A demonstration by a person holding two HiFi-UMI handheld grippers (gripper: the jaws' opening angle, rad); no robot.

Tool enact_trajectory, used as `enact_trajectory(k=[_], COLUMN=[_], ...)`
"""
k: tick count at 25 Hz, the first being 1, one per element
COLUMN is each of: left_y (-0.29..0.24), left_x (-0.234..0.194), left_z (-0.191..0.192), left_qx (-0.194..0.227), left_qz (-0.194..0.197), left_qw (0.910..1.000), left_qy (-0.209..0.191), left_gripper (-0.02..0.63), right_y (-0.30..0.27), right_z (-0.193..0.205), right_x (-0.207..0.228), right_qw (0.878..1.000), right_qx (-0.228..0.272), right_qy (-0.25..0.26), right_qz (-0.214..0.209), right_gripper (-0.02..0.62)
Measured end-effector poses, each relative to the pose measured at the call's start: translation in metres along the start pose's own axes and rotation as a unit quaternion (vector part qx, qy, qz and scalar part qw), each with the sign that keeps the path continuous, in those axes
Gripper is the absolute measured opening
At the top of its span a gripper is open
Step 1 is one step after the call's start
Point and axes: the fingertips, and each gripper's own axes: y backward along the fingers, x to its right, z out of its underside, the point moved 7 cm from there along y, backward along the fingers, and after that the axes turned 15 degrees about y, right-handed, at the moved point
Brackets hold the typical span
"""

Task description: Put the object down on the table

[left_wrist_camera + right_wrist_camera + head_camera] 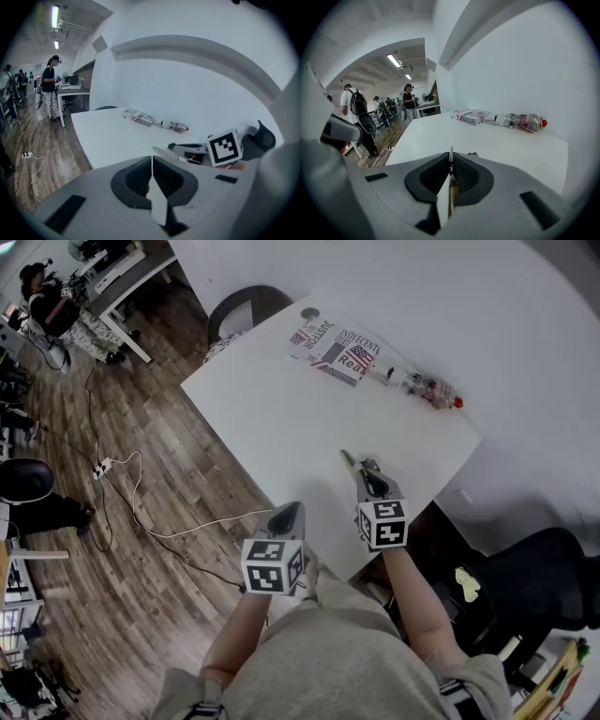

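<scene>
Flat box printed like a newspaper with flag patterns lies at the far side of the white table, and a clear plastic bottle with a red cap lies just to its right, end to end with it. Well apart from both, at the table's near edge, the left gripper has its jaws pressed together on nothing. To its right the right gripper reaches over the tabletop, its jaws likewise together and empty.

Three cameras, one worktop
Head view looks steeply down; both gripper views skim it from its near edge.
</scene>
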Motion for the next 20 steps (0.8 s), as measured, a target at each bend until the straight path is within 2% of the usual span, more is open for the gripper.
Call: enact_trajectory(k=[11, 20], left_y=[-0.002, -0.004], left_x=[0.001, 0.002], left_z=[0.004, 0.004], left_qx=[-0.005, -0.008], left_qz=[-0.004, 0.001], left_qw=[1.0000, 1.0000], left_qy=[0.001, -0.001], left_gripper=[0.011, 0.011], right_y=[-0.007, -0.013], right_z=[0.012, 0.022], right_x=[0.013, 0.030], right_qw=[1.000, 0.999], right_qx=[-0.012, -0.033], right_qy=[-0.026, -0.029], right_qz=[0.002, 0.018], right_gripper=[0.029, 0.072])
